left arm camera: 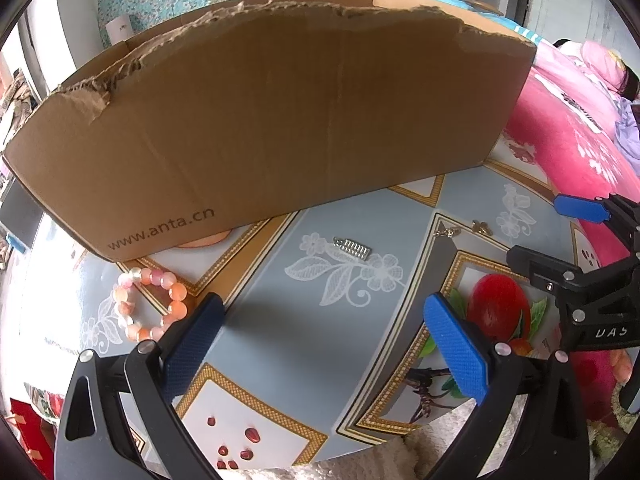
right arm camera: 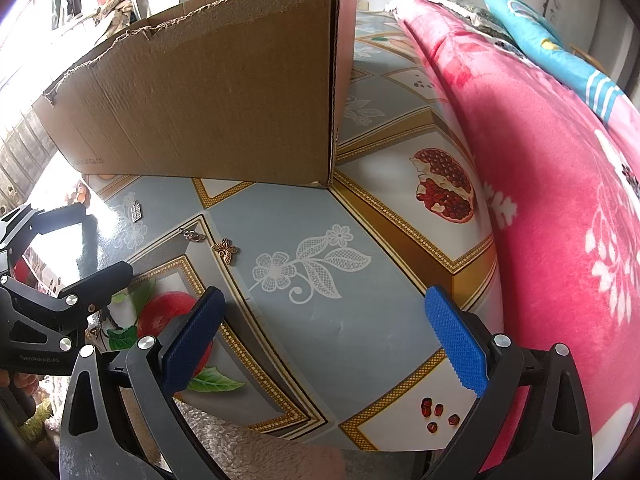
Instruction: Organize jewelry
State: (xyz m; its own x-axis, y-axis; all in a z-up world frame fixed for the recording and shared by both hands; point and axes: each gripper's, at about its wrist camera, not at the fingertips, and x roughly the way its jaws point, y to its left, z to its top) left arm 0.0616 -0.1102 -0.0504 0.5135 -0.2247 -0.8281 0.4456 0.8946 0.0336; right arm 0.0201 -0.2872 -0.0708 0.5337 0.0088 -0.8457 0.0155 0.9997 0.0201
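Left wrist view: your left gripper (left arm camera: 320, 344) is wide open and empty, same as the right gripper (right arm camera: 322, 334). Bead bracelet (left arm camera: 150, 306) lies flat around 10 o'clock just beside the left finger, so left's nearer

The cardboard box (left arm camera: 280, 120) hides its own inside; small metal charms (right arm camera: 192, 235) are indistinct.

2 low wrist views (sharing box (left arm camera: 272, 120)).
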